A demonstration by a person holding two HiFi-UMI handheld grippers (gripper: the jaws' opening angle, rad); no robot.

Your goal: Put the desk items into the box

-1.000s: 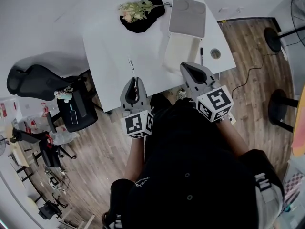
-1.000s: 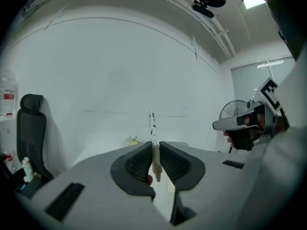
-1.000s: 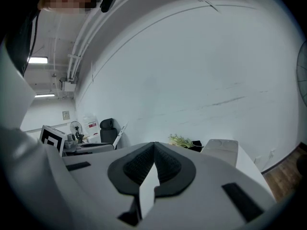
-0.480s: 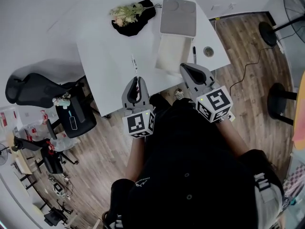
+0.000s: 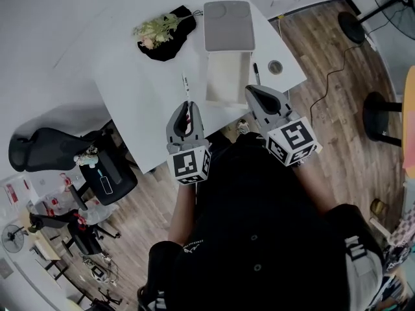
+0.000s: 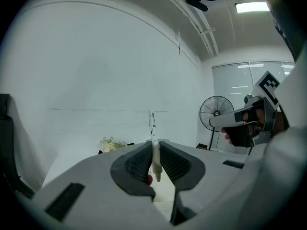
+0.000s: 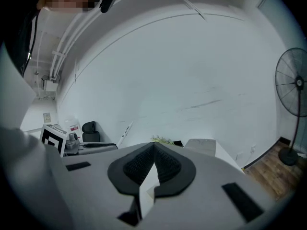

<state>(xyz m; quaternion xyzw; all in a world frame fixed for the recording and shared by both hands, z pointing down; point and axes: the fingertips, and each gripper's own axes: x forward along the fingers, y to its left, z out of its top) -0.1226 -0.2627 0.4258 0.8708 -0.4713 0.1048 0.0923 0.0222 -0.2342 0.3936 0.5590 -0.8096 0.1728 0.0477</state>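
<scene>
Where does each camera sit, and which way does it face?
Head view: on the person's head, looking steeply down at desk, box, left hand-held gripper, right hand-held gripper and torso.
Left gripper view: on the left one, looking along jaws shut on the pen, towards a white wall; the right one shows at right.
Right gripper view: on the right one, looking along its shut jaws, towards that wall.
Shared: both gripper views show pen and plant.
</scene>
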